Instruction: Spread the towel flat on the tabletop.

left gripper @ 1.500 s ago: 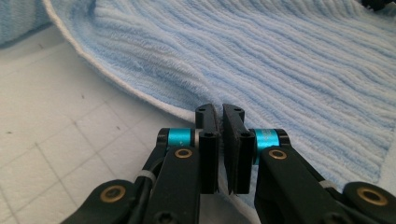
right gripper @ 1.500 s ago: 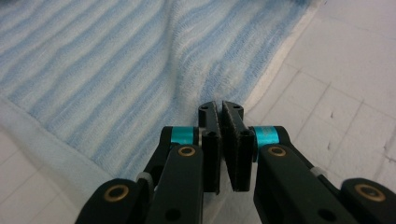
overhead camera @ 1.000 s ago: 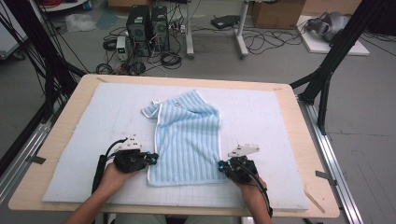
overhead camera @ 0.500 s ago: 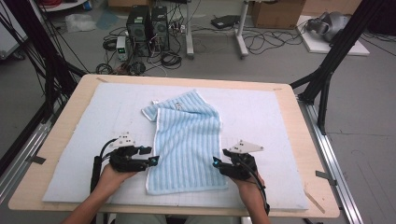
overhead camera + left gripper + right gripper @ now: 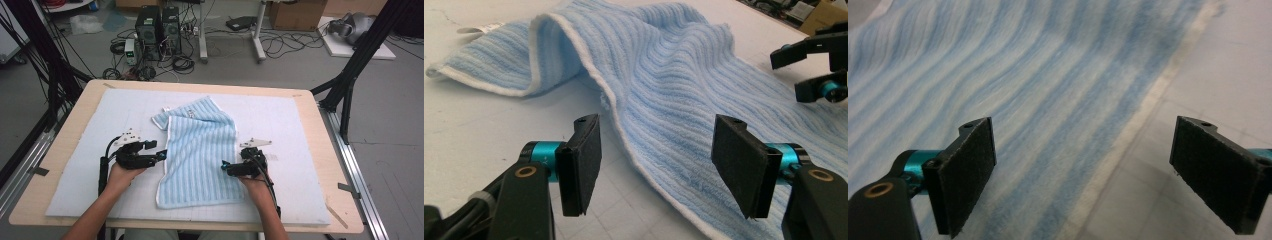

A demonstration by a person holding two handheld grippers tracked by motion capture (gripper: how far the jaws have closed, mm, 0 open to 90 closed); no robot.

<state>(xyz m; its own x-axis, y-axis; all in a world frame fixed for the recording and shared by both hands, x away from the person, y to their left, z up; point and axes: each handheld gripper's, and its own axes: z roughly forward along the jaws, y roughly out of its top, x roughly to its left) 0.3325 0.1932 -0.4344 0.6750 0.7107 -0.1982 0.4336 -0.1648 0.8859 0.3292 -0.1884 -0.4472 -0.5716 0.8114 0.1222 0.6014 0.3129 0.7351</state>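
A light blue striped towel [image 5: 202,150] lies on the white mat [image 5: 75,165] that covers the wooden surface [image 5: 320,150]. It runs from the far middle of the mat down toward the person, and its far left corner is folded over. A small white label [image 5: 166,108] sticks out at that far corner; the writing on it is too small to read. The towel has a white hem along its edges.

The left gripper [image 5: 159,155] is just beside the left edge of the towel, with its fingers [image 5: 583,165] apart and nothing between them. In the left gripper view the white hem passes between the two fingers, lower than them.

The right gripper [image 5: 225,166] is at the right edge of the towel, and its tips are over the cloth. Its fingers [image 5: 965,170] are also wide apart and hold nothing. In the right gripper view the right hem runs between the fingers, with towel at one side and bare mat at the other.

Both hands rest low on the mat, near the front edge of the surface.
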